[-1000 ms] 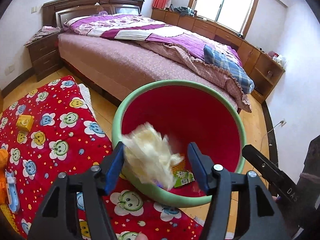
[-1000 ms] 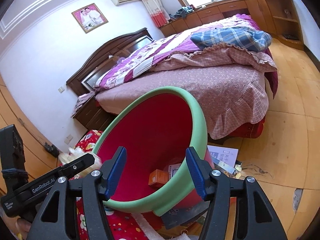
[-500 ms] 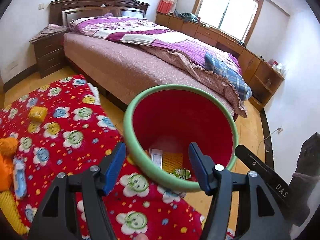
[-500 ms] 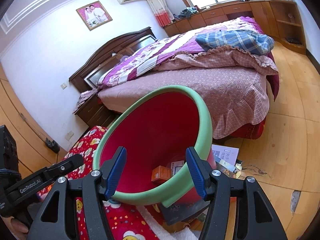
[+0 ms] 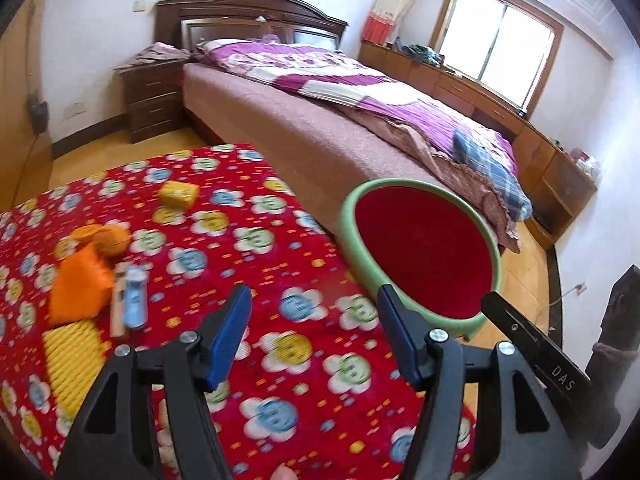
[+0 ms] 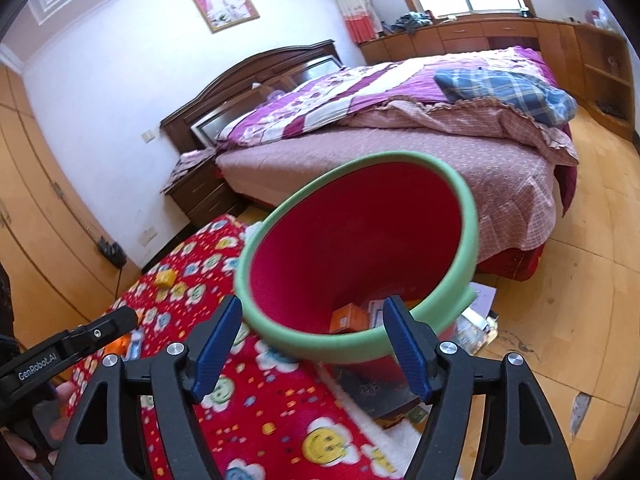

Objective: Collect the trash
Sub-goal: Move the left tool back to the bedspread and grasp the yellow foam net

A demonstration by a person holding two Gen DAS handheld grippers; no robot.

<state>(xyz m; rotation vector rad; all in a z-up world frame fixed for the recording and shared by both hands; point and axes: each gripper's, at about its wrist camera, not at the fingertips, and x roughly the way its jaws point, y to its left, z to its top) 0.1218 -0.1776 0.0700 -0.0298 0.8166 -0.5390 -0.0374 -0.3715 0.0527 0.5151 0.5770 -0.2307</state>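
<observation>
A red bin with a green rim point(image 5: 360, 264) point(image 6: 464, 216) stands tilted at the edge of a red flower-print mat point(image 5: 256, 248) point(image 6: 256, 408). An orange box point(image 6: 346, 319) and other packets lie inside it. My left gripper point(image 5: 314, 334) is open and empty above the mat, left of the bin. My right gripper point(image 6: 314, 346) is open and empty, just in front of the bin's near rim. On the mat lie a yellow block point(image 5: 179, 195), an orange bag point(image 5: 82, 284), a blue packet point(image 5: 134, 300) and a yellow ribbed piece point(image 5: 72, 356).
A bed point(image 5: 360, 120) point(image 6: 400, 152) with purple bedding runs behind the bin. A nightstand point(image 5: 154, 98) is at its head. Papers and dark packaging point(image 6: 376, 392) lie on the wooden floor point(image 6: 560, 300) under the bin. Wooden cabinets point(image 6: 520, 36) line the far wall.
The crumpled tissue left my left gripper and dropped into the bin. My left gripper then swung left, away from the bin, over the mat. The right gripper barely moved.
</observation>
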